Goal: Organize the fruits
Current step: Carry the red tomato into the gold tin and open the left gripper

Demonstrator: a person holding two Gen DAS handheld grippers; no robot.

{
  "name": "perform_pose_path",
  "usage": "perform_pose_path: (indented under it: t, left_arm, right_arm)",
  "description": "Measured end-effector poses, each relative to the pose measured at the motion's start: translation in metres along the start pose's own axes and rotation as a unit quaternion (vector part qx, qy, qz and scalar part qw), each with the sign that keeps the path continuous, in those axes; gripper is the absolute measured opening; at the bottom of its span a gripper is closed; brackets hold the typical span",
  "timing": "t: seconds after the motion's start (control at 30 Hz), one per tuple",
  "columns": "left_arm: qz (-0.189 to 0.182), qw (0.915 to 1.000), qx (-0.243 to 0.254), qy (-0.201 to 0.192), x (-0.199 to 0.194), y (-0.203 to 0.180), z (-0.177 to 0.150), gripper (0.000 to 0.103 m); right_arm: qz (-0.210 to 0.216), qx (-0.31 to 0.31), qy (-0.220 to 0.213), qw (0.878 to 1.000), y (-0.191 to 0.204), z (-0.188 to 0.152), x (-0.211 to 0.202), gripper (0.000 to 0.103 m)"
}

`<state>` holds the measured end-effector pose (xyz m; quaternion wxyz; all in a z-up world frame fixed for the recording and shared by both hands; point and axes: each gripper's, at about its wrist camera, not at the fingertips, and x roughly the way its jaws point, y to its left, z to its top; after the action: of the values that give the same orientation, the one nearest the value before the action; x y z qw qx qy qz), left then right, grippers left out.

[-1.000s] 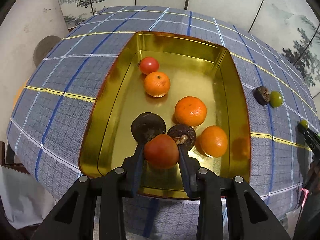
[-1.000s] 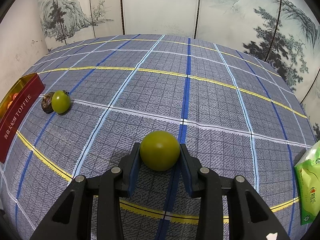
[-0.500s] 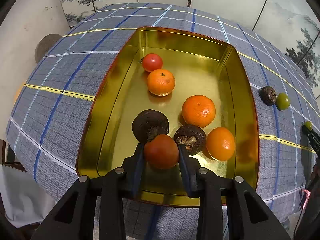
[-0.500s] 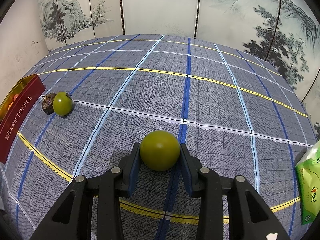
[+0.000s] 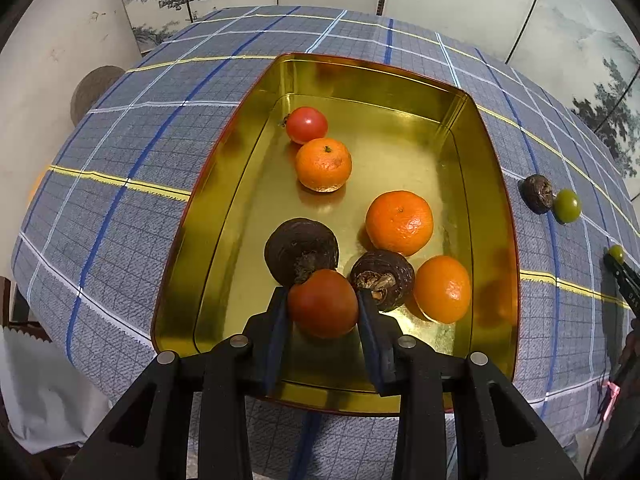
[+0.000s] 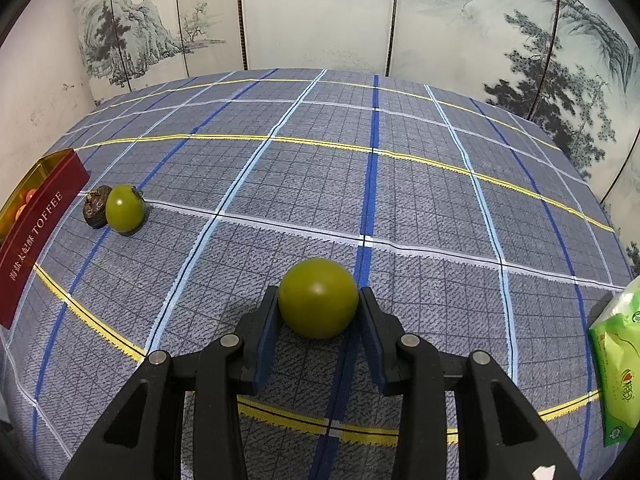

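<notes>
Fruit is clamped in both grippers at once. The left gripper (image 5: 323, 304) has its jaws nearly closed on a red tomato (image 5: 322, 303), pads pressed to either side, and hangs over the near end of the gold tin (image 5: 496, 208), which reads as the collecting spot, so the tomato is probably held there for dropping in. It is round and smooth, dull red-orange with a darker top. Just beyond the fingertips sit two dark brown, rough-skinned fruits (image 5: 301, 250) (image 5: 382, 274), one to each side. Farther ahead lie three oranges (image 5: 399, 222) (image 5: 442, 289) (image 5: 324, 164), and a smaller, glossier red tomato (image 5: 306, 124) near the far wall.

The right gripper (image 6: 318, 300) is likewise almost closed on a green tomato (image 6: 318, 298), gripped across its middle, apparently just above the plaid tablecloth (image 6: 400, 184), well away from the tin. It is smooth, olive-green and unblemished. Far off to that gripper's left, beside the tin's red outer wall lettered TOFFEE (image 6: 38, 236), another green tomato (image 6: 125, 208) touches a third dark fruit (image 6: 95, 211), both not yet gathered. A green packet (image 6: 616, 368) lies at the right edge.
</notes>
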<state>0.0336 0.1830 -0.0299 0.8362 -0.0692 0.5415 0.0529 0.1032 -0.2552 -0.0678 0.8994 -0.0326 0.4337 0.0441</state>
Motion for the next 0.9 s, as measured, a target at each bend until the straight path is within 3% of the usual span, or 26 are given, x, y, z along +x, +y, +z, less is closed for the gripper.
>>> perform_pose_path:
  t: [0.53,0.67,0.9]
  left_arm:
    - [-0.002,1.0000,-0.007,-0.005,0.0003,0.0057,0.0014,0.043]
    - [0.011,0.9998,-0.004,-0.017,-0.0027,0.0045,0.0007,0.057]
    - [0.007,0.9994,-0.005,-0.035,-0.0081,0.0052,0.0002,0.066]
  right_arm:
    - [-0.005,0.008,0.001,1.000,0.0028,0.0002,-0.0002,0.034]
    - [-0.010,0.008,0.003,1.000,0.0044,0.0011,-0.0006,0.034]
    - [-0.017,0.018,-0.002,1.000,0.0085,0.0063,-0.0060,0.033]
